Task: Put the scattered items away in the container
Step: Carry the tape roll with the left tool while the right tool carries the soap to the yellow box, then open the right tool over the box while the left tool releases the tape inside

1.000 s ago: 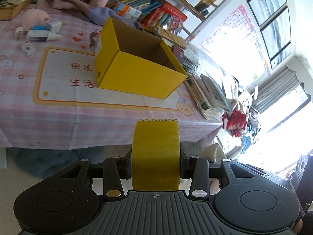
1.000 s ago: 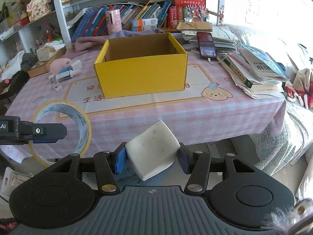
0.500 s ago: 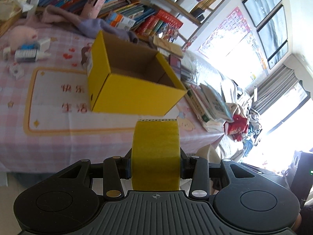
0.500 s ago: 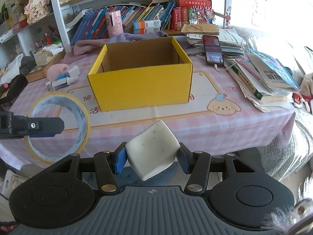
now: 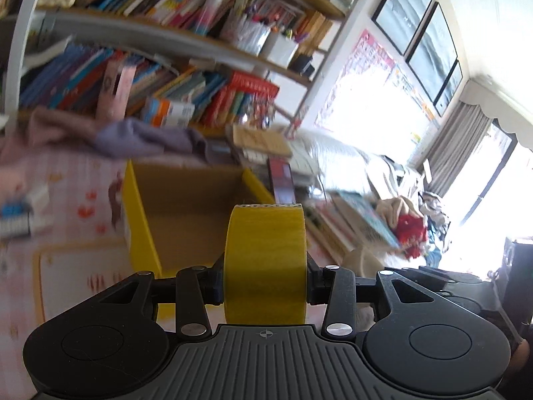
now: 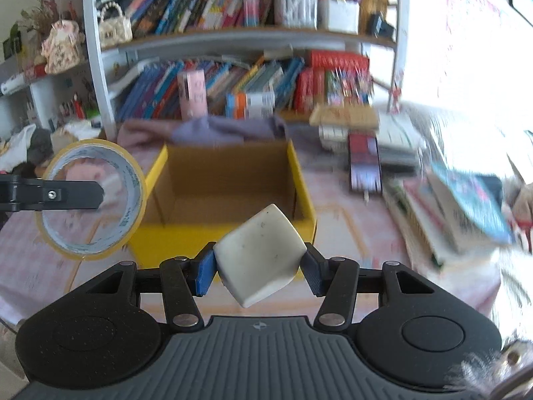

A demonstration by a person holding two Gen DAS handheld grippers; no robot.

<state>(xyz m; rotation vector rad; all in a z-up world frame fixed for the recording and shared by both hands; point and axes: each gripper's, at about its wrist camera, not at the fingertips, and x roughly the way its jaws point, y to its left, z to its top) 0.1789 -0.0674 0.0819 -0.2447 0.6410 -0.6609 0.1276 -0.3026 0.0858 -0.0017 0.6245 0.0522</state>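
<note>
my left gripper (image 5: 265, 286) was clamped on the tape (image 5: 265, 263), gripped across its width with the roll standing on edge. my right gripper (image 6: 258, 268) was clamped on the eraser (image 6: 260, 255), which sat tilted, one corner down. the box (image 6: 220, 240) lay at 12 o'clock from both, open and, as far as the blur let me tell, with nothing inside yet. in the right view the tape (image 6: 90, 200) hung at 10 o'clock, beside the box's left wall and not over the opening. that was my worry: released there, the roll would strike the rim or table (image 6: 336, 206) and wheel away. the eraser's skewed hold could slip and drop it short of the near wall.
</note>
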